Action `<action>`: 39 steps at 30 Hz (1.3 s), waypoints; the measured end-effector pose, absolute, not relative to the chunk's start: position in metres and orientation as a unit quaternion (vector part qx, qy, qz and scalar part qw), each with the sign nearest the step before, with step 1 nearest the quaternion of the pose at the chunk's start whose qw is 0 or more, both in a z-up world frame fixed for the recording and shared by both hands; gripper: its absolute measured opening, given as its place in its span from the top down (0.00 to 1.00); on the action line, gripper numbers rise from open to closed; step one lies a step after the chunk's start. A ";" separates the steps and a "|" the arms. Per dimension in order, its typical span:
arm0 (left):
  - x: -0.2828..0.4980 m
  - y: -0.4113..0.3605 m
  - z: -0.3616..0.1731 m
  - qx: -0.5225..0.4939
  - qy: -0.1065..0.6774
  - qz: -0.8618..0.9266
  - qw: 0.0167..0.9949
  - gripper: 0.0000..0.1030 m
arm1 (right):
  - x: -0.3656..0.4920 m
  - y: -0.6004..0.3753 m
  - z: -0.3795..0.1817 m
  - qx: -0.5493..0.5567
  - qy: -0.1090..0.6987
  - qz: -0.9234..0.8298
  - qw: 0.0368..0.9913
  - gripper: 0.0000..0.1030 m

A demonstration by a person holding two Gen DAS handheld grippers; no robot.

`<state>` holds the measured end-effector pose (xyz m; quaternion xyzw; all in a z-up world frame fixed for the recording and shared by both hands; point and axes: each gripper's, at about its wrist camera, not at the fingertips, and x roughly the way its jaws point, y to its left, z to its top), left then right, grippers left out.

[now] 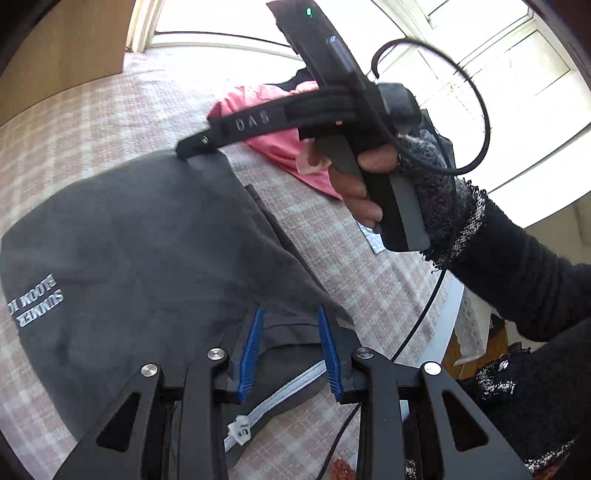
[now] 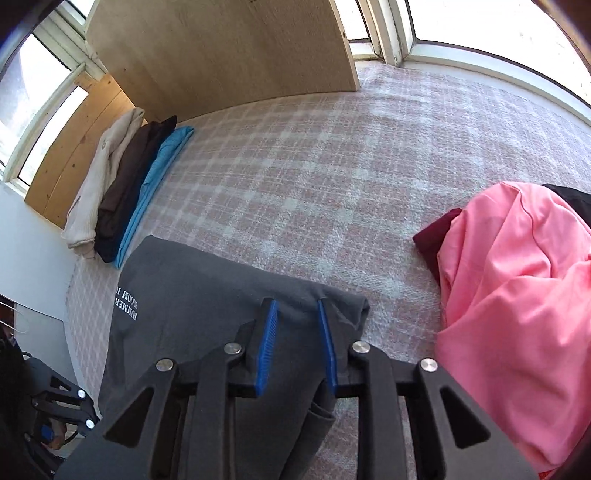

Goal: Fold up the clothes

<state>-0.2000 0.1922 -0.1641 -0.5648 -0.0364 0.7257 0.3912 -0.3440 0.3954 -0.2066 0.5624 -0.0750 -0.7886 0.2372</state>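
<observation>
Tongs, left (image 1: pixel 290 350) and right (image 2: pixel 295 343), are held released over the dark grey printed garment (image 1: pixel 147 240) on the pink-checked table (image 2: pixel 314 184).

A pink-and-white checked cover (image 2: pixel 314 192) spreads over the surface ahead of the fingers in both views. Beyond it, in the right wrist view, a pale wooden board (image 2: pixel 221 51) stands upright against the window frame (image 2: pixel 391 33), with a second knotty wooden panel (image 2: pixel 70 155) farther left of the fingers. Bright window panes (image 1: pixel 491 70) fill the area above and right of the fingers in the left wrist view; a brown wooden panel (image 1: pixel 62 48) occupies the upper left. A black cable (image 1: pixel 417 325) hangs in a loop right of the fingers and trails down over the surface edge.
</observation>
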 end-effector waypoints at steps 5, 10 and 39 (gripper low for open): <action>-0.195 0.087 -0.160 -0.570 -0.106 0.768 0.272 0.64 | -0.315 0.413 -0.176 0.567 -0.059 -0.801 0.182 0.80; -0.213 0.032 -0.200 -0.608 -0.179 0.750 0.189 0.63 | -0.260 0.423 -0.169 0.582 -0.095 -0.793 0.154 0.65; -0.229 0.137 -0.243 -0.628 -0.042 0.770 0.105 0.54 | -0.220 0.403 -0.206 0.615 -0.086 -0.783 0.045 0.51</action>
